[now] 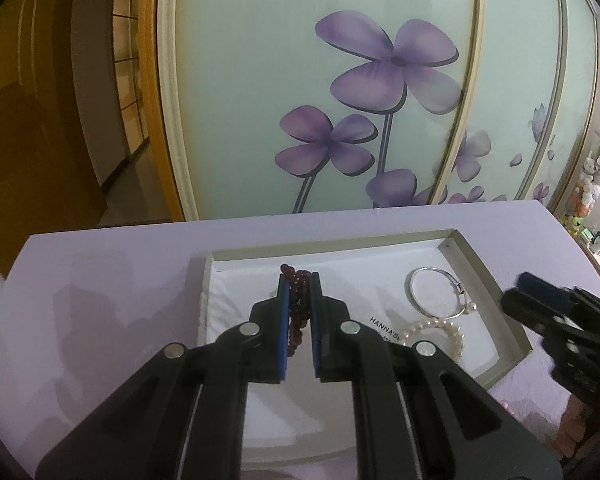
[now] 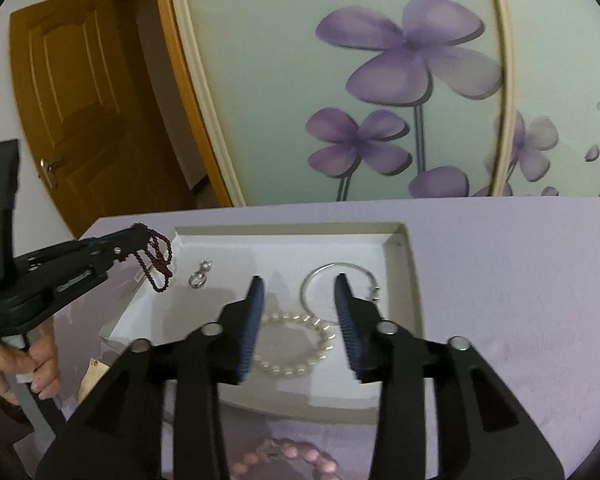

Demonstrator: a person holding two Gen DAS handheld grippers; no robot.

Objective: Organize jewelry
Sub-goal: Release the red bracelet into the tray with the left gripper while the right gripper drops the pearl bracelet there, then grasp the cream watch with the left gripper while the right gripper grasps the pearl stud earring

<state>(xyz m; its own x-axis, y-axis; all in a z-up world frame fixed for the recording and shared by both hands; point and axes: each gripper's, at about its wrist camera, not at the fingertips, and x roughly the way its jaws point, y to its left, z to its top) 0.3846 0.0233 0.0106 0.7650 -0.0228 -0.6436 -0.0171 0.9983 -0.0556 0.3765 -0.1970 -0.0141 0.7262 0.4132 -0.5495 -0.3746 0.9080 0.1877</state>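
The left gripper pinches the dark red bead bracelet above the tray's left side, while the right gripper hangs wide open and empty over the pearl bracelet.

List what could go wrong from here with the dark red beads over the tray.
1. The dark red bead strand hangs in loose loops from the left gripper, pinched only at one part; it may slip out.
2. Lowered carelessly, it could land on the small ring or tangle with the pearl bracelet in the tray.
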